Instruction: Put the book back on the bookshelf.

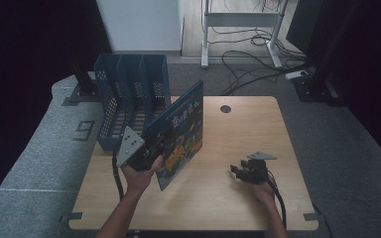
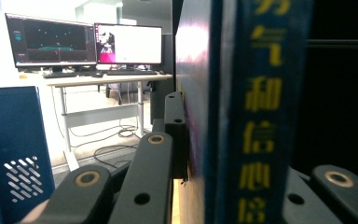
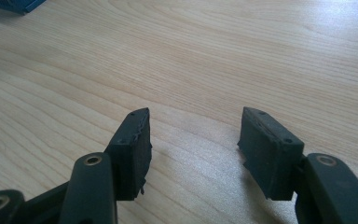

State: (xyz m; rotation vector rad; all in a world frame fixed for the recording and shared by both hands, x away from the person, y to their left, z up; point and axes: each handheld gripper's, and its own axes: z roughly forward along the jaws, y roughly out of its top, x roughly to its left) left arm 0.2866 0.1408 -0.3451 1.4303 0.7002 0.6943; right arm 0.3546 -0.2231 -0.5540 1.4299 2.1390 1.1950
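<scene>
A dark blue picture book (image 1: 181, 133) with yellow characters on its cover stands nearly upright above the table, tilted, just right of the blue file rack (image 1: 129, 96). My left gripper (image 1: 151, 148) is shut on the book's lower left edge. In the left gripper view the book's spine (image 2: 256, 112) with yellow characters fills the middle, clamped between the jaws. My right gripper (image 1: 238, 171) rests low over the table at the right, open, with bare wood between its fingertips (image 3: 193, 140).
The blue mesh rack has several upright slots and stands at the table's (image 1: 238, 129) back left. A round cable hole (image 1: 225, 108) lies near the far edge. Desks with monitors (image 2: 88, 42) and floor cables (image 1: 248, 59) lie beyond.
</scene>
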